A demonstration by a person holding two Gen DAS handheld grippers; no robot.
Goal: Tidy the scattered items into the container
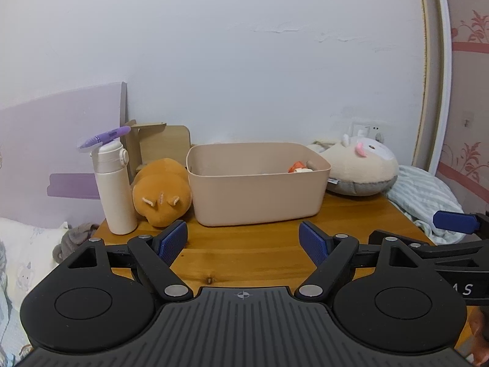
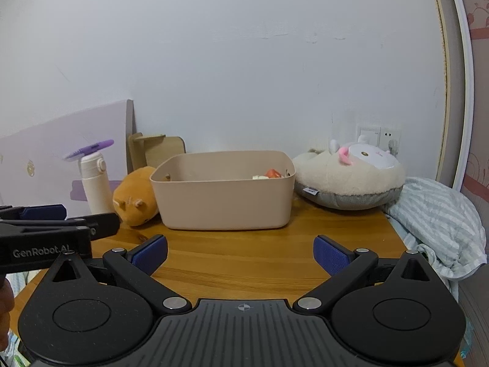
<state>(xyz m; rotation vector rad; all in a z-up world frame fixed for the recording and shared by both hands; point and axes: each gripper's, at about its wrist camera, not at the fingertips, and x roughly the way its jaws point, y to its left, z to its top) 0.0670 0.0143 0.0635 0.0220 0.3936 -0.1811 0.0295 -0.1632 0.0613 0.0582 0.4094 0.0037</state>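
A: Left tongs (image 1: 243, 241), spread wide, pinching nothing; bare wooden table (image 1: 244, 253) between the pads. Right tongs (image 2: 241, 253), likewise spread, likewise empty, held just beside the left pair.

B: And the container?

A: Beige bin (image 1: 258, 194), straight ahead of both pairs, on the table, near the wall. Inside, toward its far right corner: small orange and white things (image 1: 298, 168), only partly visible over the rim.

B: Anything loose ahead?

A: Orange plush toy (image 1: 162, 197), ahead and left of the left tongs, touching the bin's left wall. White bottle (image 1: 114, 189) further left, upright, with a purple pen (image 1: 105, 137) balanced across its cap. Cream plush with pink ear (image 2: 348, 177), ahead and right of the right tongs, just beside the bin's right wall. Striped cloth (image 2: 437, 220) off the table's right edge.

B: Likely step in hand?

A: Probably choosing the next thing; by the look of it, most of the tidying done. Whether the plush toys count as scattered: cannot tell.

B: Good practice?

A: Nearest tongs to each toy. Pinch across a narrow fold of the soft body rather than the full bulk. Lift clear of the rim before crossing, release low over open floor inside. Keep away from the bottle: easily tipped, pen easily rolled off.
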